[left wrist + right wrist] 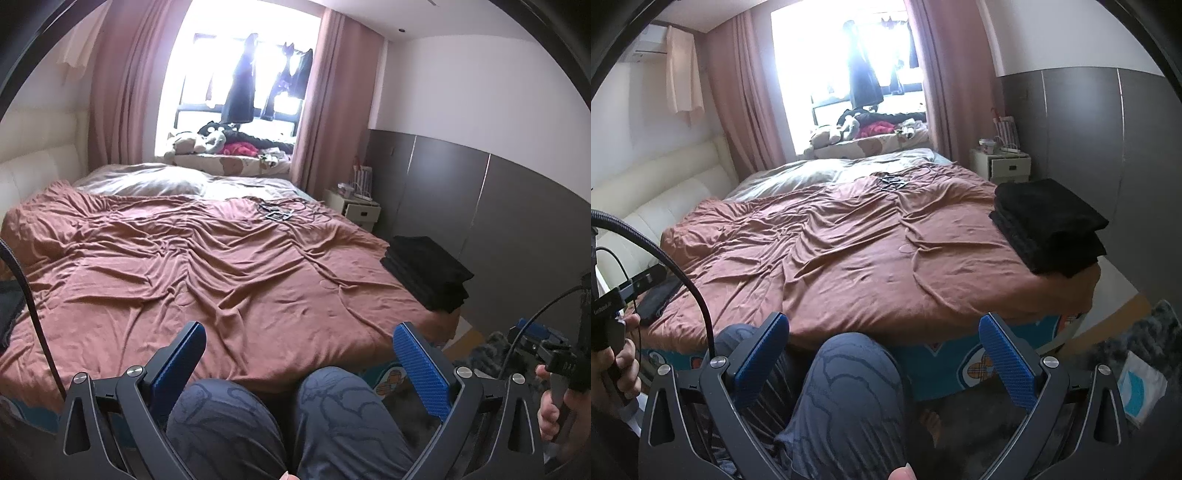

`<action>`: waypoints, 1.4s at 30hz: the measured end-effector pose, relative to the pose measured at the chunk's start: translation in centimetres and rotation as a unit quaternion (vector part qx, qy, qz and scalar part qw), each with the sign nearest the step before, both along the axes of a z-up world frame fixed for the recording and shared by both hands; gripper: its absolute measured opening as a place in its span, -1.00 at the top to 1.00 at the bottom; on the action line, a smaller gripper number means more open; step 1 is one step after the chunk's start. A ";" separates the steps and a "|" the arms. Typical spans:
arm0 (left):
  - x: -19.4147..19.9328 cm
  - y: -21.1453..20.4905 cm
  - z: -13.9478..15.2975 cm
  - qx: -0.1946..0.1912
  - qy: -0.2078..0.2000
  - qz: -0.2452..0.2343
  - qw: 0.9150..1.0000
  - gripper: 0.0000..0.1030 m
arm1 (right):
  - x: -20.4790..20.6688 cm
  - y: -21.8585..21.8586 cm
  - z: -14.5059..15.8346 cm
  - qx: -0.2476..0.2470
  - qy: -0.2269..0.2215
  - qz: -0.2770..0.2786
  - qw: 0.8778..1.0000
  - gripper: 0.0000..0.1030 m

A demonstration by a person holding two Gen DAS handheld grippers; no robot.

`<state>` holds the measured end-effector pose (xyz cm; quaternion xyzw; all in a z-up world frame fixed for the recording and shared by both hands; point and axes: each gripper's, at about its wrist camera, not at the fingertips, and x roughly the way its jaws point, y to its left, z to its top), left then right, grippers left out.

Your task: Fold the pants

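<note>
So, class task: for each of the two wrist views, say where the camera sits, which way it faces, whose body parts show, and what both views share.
Left wrist: sits on the open left gripper, faces across the bed to the window; both knees show.
Right wrist: sits on the open right gripper, same heading; one knee shows.
Shared: bed, window, stack of folded black pants.

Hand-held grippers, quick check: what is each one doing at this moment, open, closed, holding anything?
Left hand-held gripper: open, holding nothing, over the person's knees.
Right hand-held gripper: open, holding nothing, short of the bed.
</note>
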<state>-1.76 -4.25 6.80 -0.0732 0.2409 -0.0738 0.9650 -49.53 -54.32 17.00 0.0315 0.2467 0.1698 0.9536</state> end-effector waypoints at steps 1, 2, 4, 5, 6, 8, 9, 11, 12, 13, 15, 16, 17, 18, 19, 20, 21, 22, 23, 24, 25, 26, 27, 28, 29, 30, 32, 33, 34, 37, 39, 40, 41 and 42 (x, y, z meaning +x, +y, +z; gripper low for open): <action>0.0 -0.1 0.0 0.002 0.000 -0.002 1.000 -0.99 | 0.0 0.0 -0.1 0.000 0.000 0.000 1.000 -1.00; 0.0 -0.1 0.0 0.003 0.000 -0.003 1.000 -0.99 | 0.0 0.0 -0.2 0.000 0.001 -0.001 1.000 -1.00; 0.1 -0.3 0.1 0.003 0.003 -0.005 1.000 -0.99 | -0.2 0.2 -0.3 0.001 0.002 -0.001 1.000 -1.00; 0.1 -0.3 0.0 0.004 0.006 -0.007 1.000 -0.99 | -0.1 0.1 -0.4 0.000 0.002 -0.001 1.000 -1.00; 0.2 -0.4 0.0 0.004 0.008 -0.007 1.000 -0.99 | -0.1 0.2 -0.4 -0.001 0.002 -0.001 1.000 -1.00; 0.1 -0.3 0.0 0.002 0.009 -0.007 1.000 -0.99 | 0.0 0.2 -0.3 0.000 0.003 0.000 1.000 -1.00; 0.1 -0.2 0.0 0.002 0.009 -0.006 1.000 -0.99 | -0.1 0.4 -0.3 -0.001 0.002 0.000 1.000 -1.00; 0.1 -0.2 0.0 0.002 0.009 -0.006 1.000 -0.99 | -0.1 0.6 -0.2 -0.008 0.000 0.001 1.000 -1.00; 0.1 -0.2 0.1 0.001 0.009 -0.006 1.000 -0.99 | -0.1 0.5 -0.2 -0.010 -0.002 0.000 1.000 -1.00; 0.1 -0.2 0.1 0.002 0.009 -0.005 1.000 -0.99 | -0.2 0.6 -0.2 -0.011 -0.004 -0.001 1.000 -1.00; 0.0 -0.1 0.1 0.002 0.007 -0.002 1.000 -0.99 | -0.2 0.6 -0.2 -0.012 -0.004 0.001 1.000 -1.00; 0.0 0.0 0.1 0.005 0.008 0.003 1.000 -0.99 | -0.2 0.6 -0.2 -0.014 -0.004 0.000 1.000 -1.00; 0.0 -0.2 0.1 0.006 0.009 0.005 1.000 -0.99 | -0.2 0.6 -0.2 -0.015 -0.005 -0.001 1.000 -1.00; 0.0 -0.2 0.1 0.005 0.009 0.005 1.000 -0.99 | -0.2 0.5 -0.3 -0.016 -0.004 0.000 1.000 -1.00; 0.0 -0.2 0.1 0.005 0.010 0.006 1.000 -0.99 | -0.1 0.3 -0.3 -0.016 -0.004 0.001 1.000 -1.00; 0.0 -0.2 0.1 0.006 0.011 0.010 1.000 -0.99 | -0.1 0.3 -0.3 -0.015 -0.004 0.001 1.000 -1.00; -0.1 -0.2 0.1 0.006 0.010 0.011 1.000 -0.99 | -0.2 0.3 -0.3 -0.016 -0.003 0.001 1.000 -1.00; -0.1 -0.2 0.1 0.007 0.010 0.012 1.000 -0.99 | -0.1 0.2 -0.3 -0.016 -0.003 0.002 1.000 -1.00; -0.2 -0.3 0.1 0.008 0.009 0.014 1.000 -0.99 | -0.1 0.1 -0.3 -0.016 -0.003 0.002 1.000 -1.00; -0.2 -0.3 0.2 0.009 0.008 0.015 1.000 -0.99 | -0.1 0.0 -0.2 -0.015 -0.003 0.002 1.000 -1.00; -0.3 -0.3 0.2 0.010 0.008 0.015 1.000 -0.99 | -0.1 0.1 -0.2 -0.016 -0.003 0.002 1.000 -1.00; -0.3 -0.5 0.2 0.011 0.007 0.014 1.000 -0.99 | -0.1 0.1 -0.2 -0.016 -0.003 0.002 1.000 -1.00; -0.3 -0.5 0.2 0.012 0.006 0.011 1.000 -0.99 | -0.1 0.1 -0.2 -0.016 -0.004 0.002 1.000 -1.00; -0.4 -0.7 0.3 0.014 0.005 0.009 1.000 -0.99 | -0.1 0.0 -0.2 -0.016 -0.004 0.002 1.000 -1.00; -0.4 -0.7 0.3 0.014 0.005 0.007 1.000 -0.99 | -0.1 0.0 -0.2 -0.017 -0.004 0.002 1.000 -1.00; -0.4 -0.7 0.3 0.013 0.005 0.005 1.000 -0.99 | -0.2 0.1 -0.2 -0.021 -0.007 -0.001 1.000 -1.00; -0.4 -0.8 0.3 0.013 0.006 0.005 1.000 -0.99 | -0.1 -0.1 -0.2 -0.023 -0.008 -0.001 1.000 -1.00; -0.4 -0.8 0.3 0.012 0.007 0.005 1.000 -0.99 | -0.2 -0.1 -0.1 -0.023 -0.008 -0.001 1.000 -1.00; -0.4 -0.8 0.3 0.011 0.007 0.003 1.000 -0.99 | -0.2 -0.2 -0.1 -0.024 -0.009 -0.002 1.000 -1.00; -0.4 -0.8 0.2 0.011 0.009 0.005 1.000 -0.99 | -0.3 -0.4 -0.2 -0.027 -0.011 -0.002 1.000 -1.00; -0.4 -0.9 0.2 0.012 0.009 0.003 1.000 -0.99 | -0.3 -0.4 -0.2 -0.027 -0.010 -0.002 1.000 -1.00; -0.5 -0.9 0.2 0.015 0.009 0.004 1.000 -0.99 | -0.3 -0.4 -0.2 -0.027 -0.010 -0.003 1.000 -1.00; -0.4 -0.9 0.2 0.016 0.009 0.004 1.000 -0.99 | -0.3 -0.5 -0.2 -0.026 -0.010 -0.003 1.000 -1.00; -0.4 -0.9 0.2 0.016 0.010 0.003 1.000 -0.99 | -0.3 -0.5 -0.1 -0.026 -0.010 -0.003 1.000 -1.00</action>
